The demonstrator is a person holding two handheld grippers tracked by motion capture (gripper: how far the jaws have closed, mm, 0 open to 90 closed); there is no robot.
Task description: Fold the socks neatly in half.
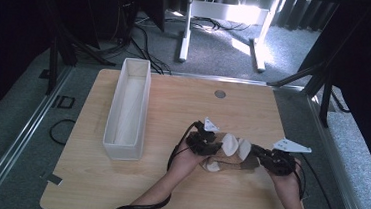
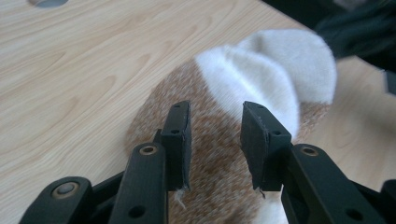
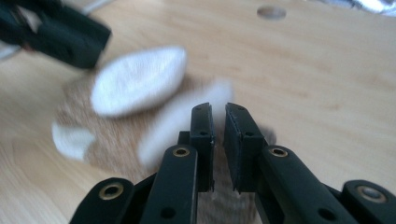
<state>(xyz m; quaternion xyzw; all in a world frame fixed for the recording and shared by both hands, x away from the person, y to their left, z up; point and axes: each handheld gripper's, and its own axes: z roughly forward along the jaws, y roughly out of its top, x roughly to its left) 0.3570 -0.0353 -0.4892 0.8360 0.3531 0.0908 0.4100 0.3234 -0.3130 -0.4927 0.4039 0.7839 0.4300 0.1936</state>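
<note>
A brown sock with white toe and heel patches [image 1: 233, 153] lies bunched on the wooden table [image 1: 167, 183], between my two grippers. My left gripper [image 1: 217, 148] comes at it from the left. In the left gripper view the left gripper [image 2: 215, 109] has its jaws apart above the brown knit [image 2: 217, 158], with the white toe [image 2: 280, 65] beyond and nothing pinched. My right gripper [image 1: 256, 151] points at the sock from the right. In the right gripper view the right gripper [image 3: 218, 108] shows a narrow slit between its pads, just above the blurred sock [image 3: 135, 88].
A long white open box [image 1: 128, 110] stands lengthwise on the table's left half. A round grey grommet [image 1: 220, 93] sits near the far edge. Black cables trail from both grippers toward the front edge. Stand legs and cables stand on the floor beyond the table.
</note>
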